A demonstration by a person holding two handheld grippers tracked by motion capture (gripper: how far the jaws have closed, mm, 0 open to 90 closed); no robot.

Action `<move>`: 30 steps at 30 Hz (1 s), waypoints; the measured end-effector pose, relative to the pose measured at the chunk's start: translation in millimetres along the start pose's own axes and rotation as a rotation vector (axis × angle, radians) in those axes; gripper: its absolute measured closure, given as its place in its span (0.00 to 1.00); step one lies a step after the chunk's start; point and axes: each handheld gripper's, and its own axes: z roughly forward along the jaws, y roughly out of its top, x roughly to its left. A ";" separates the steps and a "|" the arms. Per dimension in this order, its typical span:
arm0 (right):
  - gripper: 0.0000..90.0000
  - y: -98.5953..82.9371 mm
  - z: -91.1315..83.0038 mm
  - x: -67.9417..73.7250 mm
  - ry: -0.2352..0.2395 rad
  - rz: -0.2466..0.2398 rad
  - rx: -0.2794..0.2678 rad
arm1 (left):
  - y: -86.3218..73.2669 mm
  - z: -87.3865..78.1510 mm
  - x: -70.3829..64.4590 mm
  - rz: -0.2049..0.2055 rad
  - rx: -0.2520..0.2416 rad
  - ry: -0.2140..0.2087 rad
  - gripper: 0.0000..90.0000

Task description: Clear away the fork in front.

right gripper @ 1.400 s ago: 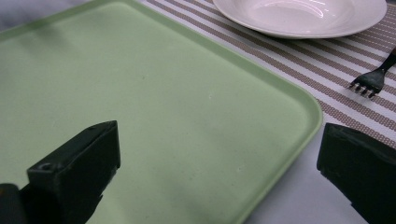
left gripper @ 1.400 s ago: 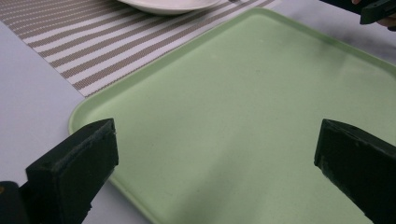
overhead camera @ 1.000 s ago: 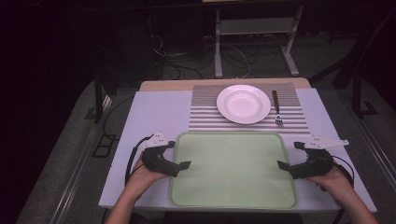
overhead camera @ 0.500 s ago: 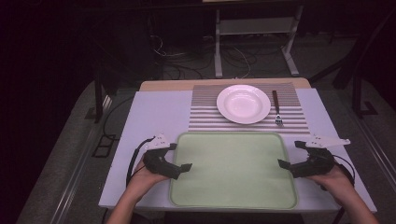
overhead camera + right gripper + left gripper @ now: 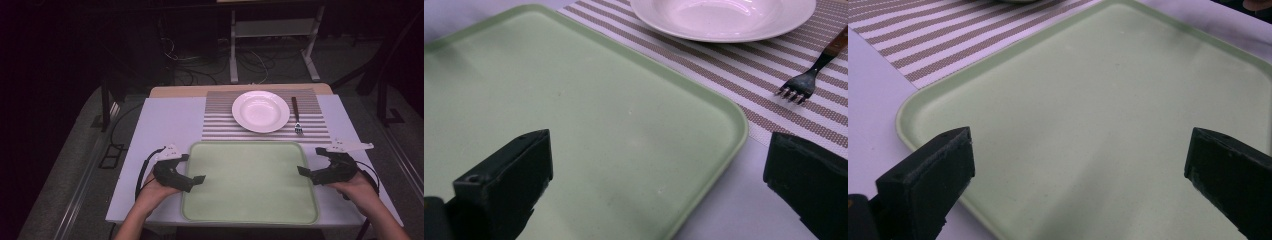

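Desk (image 5: pixel 165 120): white, carries all.
Tray (image 5: pixel 250 180): green, long axis across the desk's near edge, bare.
Left gripper (image 5: pixel 192 180): jaws wide, over tray's left edge.
Right gripper (image 5: pixel 306 172): jaws wide, straddling tray's right rim.
Plate (image 5: pixel 260 111), fork (image 5: pixel 296 116): on striped mat (image 5: pixel 220 125), far edge.

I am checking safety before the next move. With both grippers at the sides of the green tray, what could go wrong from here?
1. The tray lies against the striped mat; pushing it forward could shove the plate and fork.
2. The left gripper and right gripper are both open; uneven gripping might tilt the tray.
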 end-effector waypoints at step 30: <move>0.00 15.0 10.2 -16.4 -0.005 0.017 0.032 | -0.7 -1.8 2.1 -0.008 -0.005 0.001 0.00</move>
